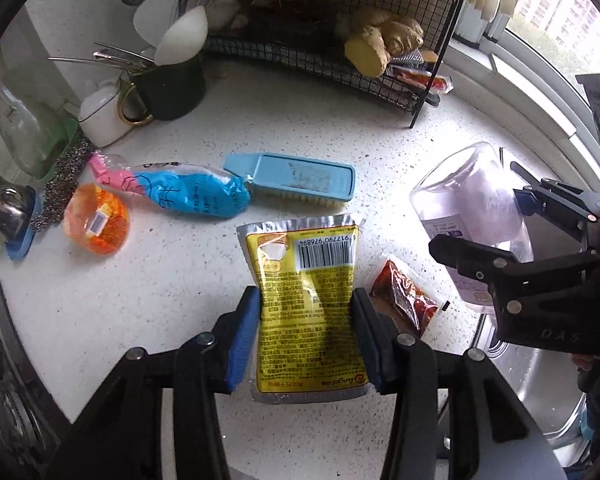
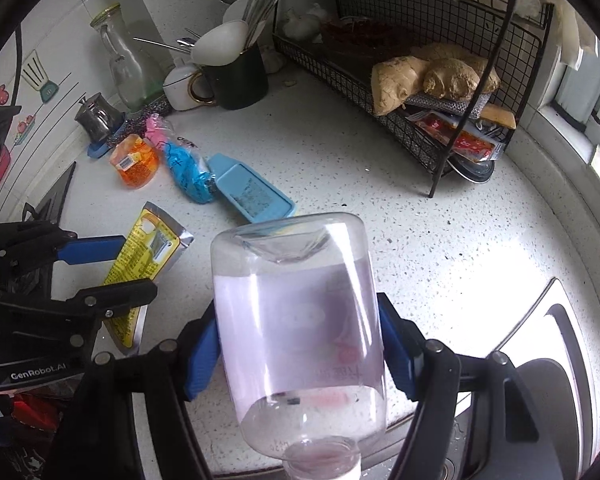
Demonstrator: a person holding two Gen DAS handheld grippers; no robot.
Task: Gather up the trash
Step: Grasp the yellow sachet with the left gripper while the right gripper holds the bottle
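Note:
A yellow foil snack packet (image 1: 304, 280), barcode side up, hangs a little above the white speckled counter (image 1: 140, 300). My left gripper (image 1: 306, 296) is shut on it, the blue pads pinching its two side edges. The right wrist view shows the same packet (image 2: 152, 248) in that gripper (image 2: 138, 267) at the left. My right gripper (image 2: 298, 312) is shut on a clear plastic bottle (image 2: 296, 300), held bottom end forward over the counter's edge. This bottle (image 1: 468, 200) is at the right in the left wrist view. A red sauce sachet (image 1: 404, 296) lies on the counter beside the packet.
A blue scrub brush (image 1: 300, 178), a blue and pink bag (image 1: 188, 192) and an orange wrapper (image 1: 96, 220) lie further back. Behind them stand a dark mug of utensils (image 1: 172, 84) and a black wire rack (image 1: 340, 40) with ginger. A steel sink (image 1: 540, 380) is at the right.

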